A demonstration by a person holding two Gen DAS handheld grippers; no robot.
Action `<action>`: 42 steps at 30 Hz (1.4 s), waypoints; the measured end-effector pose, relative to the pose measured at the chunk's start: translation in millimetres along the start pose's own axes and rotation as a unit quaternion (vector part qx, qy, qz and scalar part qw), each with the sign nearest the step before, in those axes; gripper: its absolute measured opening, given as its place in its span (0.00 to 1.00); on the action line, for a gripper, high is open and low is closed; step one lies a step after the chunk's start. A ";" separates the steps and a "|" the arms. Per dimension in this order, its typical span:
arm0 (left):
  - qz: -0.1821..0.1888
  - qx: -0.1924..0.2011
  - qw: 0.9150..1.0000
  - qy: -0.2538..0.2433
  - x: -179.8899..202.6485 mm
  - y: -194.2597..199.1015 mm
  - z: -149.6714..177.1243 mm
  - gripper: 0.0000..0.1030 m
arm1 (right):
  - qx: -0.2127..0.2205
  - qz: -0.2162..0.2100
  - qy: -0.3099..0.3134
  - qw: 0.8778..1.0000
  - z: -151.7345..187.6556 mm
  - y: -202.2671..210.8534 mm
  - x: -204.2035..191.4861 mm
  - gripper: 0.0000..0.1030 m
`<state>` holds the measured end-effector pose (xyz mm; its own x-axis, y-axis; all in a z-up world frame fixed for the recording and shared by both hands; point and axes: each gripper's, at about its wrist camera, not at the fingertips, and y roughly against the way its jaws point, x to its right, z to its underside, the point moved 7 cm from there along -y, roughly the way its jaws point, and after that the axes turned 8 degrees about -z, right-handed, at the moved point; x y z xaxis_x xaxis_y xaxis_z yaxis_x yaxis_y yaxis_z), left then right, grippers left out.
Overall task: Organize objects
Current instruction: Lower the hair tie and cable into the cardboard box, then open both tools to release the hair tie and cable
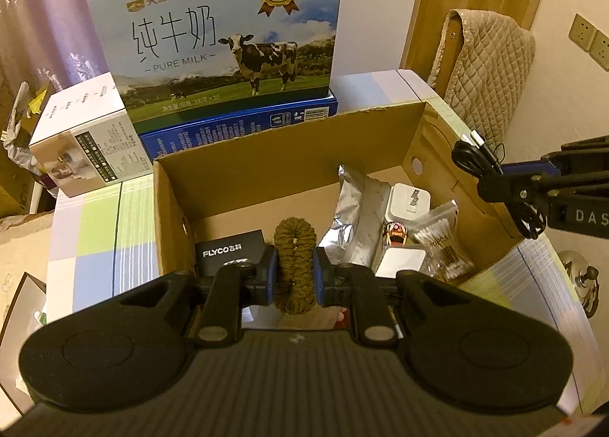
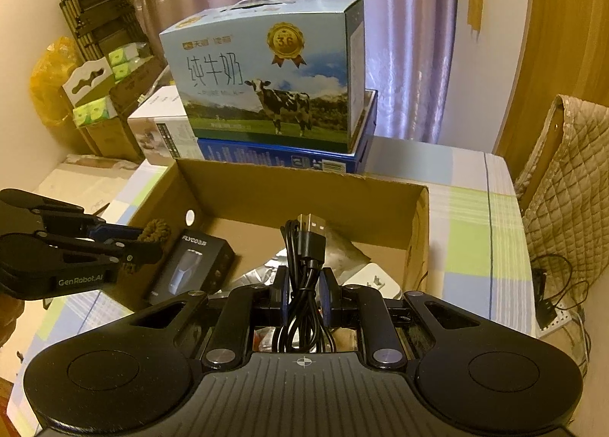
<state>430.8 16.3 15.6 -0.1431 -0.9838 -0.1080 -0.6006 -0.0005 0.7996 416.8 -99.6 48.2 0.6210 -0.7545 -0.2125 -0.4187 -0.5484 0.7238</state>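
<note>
An open cardboard box (image 1: 266,155) (image 2: 304,189) stands on the checked tablecloth. My left gripper (image 1: 295,273) is shut on a brown knitted scrunchie (image 1: 295,262), held over the box's near left part; that gripper (image 2: 146,243) and the scrunchie (image 2: 156,229) also show in the right wrist view. My right gripper (image 2: 302,292) is shut on a coiled black USB cable (image 2: 304,258) above the box; from the left wrist view this gripper (image 1: 495,174) holds the cable (image 1: 475,159) over the box's right wall. Inside lie a black FLYCO box (image 1: 228,250) (image 2: 194,266), a silver foil pouch (image 1: 352,216), a white charger (image 1: 409,201) and a cotton-swab bag (image 1: 445,247).
Behind the box a milk carton (image 1: 224,41) (image 2: 274,75) sits on a blue box (image 1: 243,125), with a white appliance box (image 1: 80,140) to its left. A chair with a quilted cover (image 1: 491,68) (image 2: 567,178) stands at the right. Cartons and a folded trolley (image 2: 95,11) fill the far left corner.
</note>
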 end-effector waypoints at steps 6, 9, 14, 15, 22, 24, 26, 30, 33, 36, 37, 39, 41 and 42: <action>0.001 0.005 1.000 0.005 1.3 -10.2 -7.3 0.36 | -0.002 0.000 -0.004 1.000 2.0 -5.8 2.7 0.12; 0.004 0.004 1.000 0.014 -0.6 -13.9 -7.7 0.36 | -0.004 -0.001 -0.007 1.000 4.6 -7.5 3.6 0.12; 0.004 0.001 1.000 0.018 -3.1 -17.8 -0.2 0.36 | -0.009 -0.002 -0.012 1.000 10.1 -11.4 7.0 0.12; 0.003 -0.001 1.000 0.019 -3.9 -18.3 1.8 0.36 | -0.009 -0.002 -0.013 1.000 10.6 -12.0 7.8 0.12; -0.005 -0.009 1.000 0.013 -7.4 -20.2 12.0 0.36 | -0.010 -0.005 -0.012 1.000 10.3 -12.3 4.8 0.12; -0.004 -0.009 1.000 0.013 -7.6 -19.4 12.8 0.36 | -0.009 -0.005 -0.011 1.000 9.0 -12.0 2.2 0.12; -0.004 -0.008 1.000 0.012 -7.4 -18.3 13.1 0.36 | -0.007 -0.006 -0.010 1.000 7.1 -11.0 0.3 0.12; -0.003 -0.006 1.000 0.011 -6.7 -15.9 13.1 0.36 | -0.004 -0.006 -0.009 1.000 2.3 -10.0 -3.0 0.12; -0.003 -0.005 1.000 0.011 -6.9 -14.6 12.8 0.38 | -0.003 -0.005 -0.007 1.000 -0.1 -10.0 -4.9 0.12; -0.004 -0.004 1.000 0.011 -7.4 -14.2 12.4 0.38 | 0.001 -0.004 -0.008 1.000 -2.8 -10.7 -5.3 0.13; -0.004 -0.004 1.000 0.011 -7.8 -14.1 12.4 0.38 | 0.006 -0.001 -0.007 1.000 -4.2 -10.4 -5.1 0.12; -0.005 -0.004 1.000 0.012 -8.6 -13.7 12.5 0.39 | 0.025 0.000 -0.005 1.000 -8.7 -9.5 -4.1 0.13; -0.010 -0.002 1.000 0.010 -9.4 -12.7 13.3 0.39 | 0.041 0.005 -0.006 0.999 -12.9 -8.9 -1.0 0.23; -0.011 -0.001 1.000 0.009 -9.8 -11.9 14.0 0.39 | 0.048 0.009 -0.010 0.999 -14.0 -7.4 1.2 0.39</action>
<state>428.3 28.5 -1.2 -0.1148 -0.9868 -0.1145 -0.6016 -0.0226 0.7985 429.9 -91.4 51.8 0.6005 -0.7706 -0.2137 -0.4911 -0.5663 0.6619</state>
